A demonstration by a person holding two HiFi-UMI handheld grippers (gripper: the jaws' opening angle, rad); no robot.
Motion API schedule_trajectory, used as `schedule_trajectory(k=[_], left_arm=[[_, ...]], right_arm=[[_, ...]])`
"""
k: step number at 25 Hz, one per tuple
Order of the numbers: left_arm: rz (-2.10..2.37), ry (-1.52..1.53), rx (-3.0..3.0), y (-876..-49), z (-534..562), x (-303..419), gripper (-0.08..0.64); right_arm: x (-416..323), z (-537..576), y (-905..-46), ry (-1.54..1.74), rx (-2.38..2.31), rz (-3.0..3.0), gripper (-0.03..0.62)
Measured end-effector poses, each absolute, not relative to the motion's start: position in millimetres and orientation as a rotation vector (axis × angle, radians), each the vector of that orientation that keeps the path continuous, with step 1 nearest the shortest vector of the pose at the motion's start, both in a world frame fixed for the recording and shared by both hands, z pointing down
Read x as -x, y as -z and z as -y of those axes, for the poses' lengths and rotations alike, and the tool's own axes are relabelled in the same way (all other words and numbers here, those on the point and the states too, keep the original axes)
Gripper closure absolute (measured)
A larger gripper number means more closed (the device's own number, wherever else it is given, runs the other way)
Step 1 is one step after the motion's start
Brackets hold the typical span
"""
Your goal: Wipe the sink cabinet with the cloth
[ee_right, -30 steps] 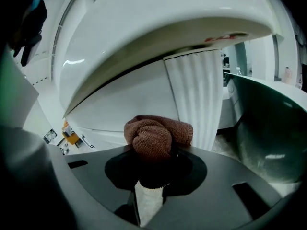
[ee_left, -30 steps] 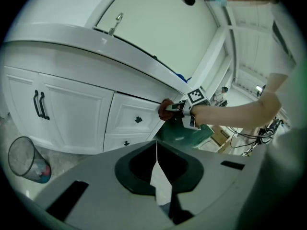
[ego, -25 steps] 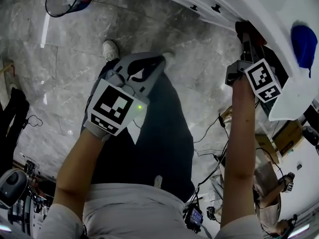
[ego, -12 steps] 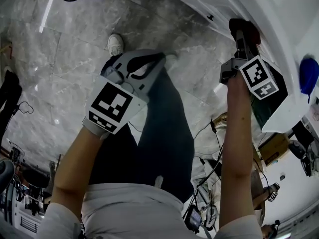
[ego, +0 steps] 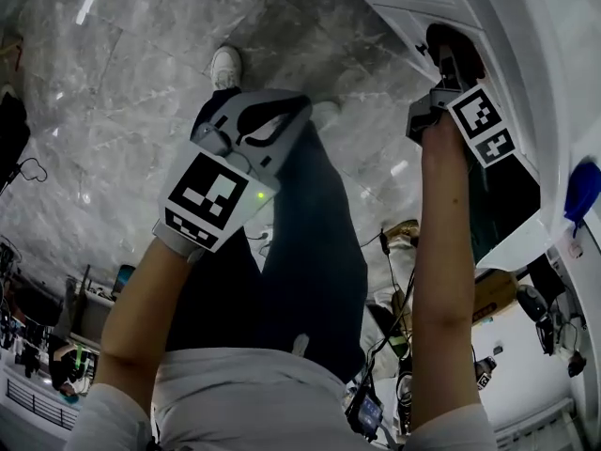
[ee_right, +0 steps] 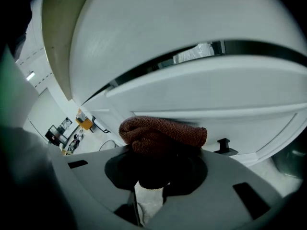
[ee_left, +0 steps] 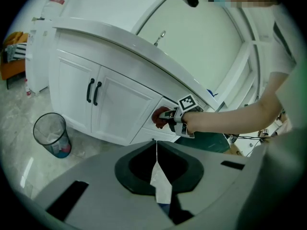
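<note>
Red-brown cloth [ee_right: 163, 134], clamped in the right gripper [ee_right: 160, 162], is pressing straight ahead on the cabinet [ee_right: 206, 92] front; the left gripper [ee_left: 156, 147] is hanging closed, empty, farther off.

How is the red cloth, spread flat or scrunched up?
Scrunched up: the cloth bulges as a rolled wad from the right tool, against the cabinet front.

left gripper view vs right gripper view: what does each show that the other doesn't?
Only the left gripper view: the wastebasket on the floor, the double doors with black handles, and the right gripper seen from outside. Only the right gripper view: the cloth close up, bunched in the shut jaws against a white panel, near a black knob. Both: the reddish cloth and the white sink cabinet.
</note>
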State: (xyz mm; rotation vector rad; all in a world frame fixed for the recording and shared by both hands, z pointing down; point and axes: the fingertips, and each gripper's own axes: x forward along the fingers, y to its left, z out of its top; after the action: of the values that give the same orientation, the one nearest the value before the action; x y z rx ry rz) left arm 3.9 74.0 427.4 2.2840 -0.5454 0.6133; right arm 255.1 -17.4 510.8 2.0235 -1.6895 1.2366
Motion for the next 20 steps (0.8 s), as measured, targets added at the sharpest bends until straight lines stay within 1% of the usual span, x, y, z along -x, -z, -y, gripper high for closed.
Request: schedule_trajectory(k=[9,20], left_arm=[[0.615,-0.605,-2.235,-438,-71,8,0.548],[0.590,-0.657,-2.238,-446,-79,-9,0.548]], right_arm=[[-266,10,-548,-1.255,-2.089,1.630,0.486],[-302,-18,-569,-1.279,-2.185,1.544,0.486]])
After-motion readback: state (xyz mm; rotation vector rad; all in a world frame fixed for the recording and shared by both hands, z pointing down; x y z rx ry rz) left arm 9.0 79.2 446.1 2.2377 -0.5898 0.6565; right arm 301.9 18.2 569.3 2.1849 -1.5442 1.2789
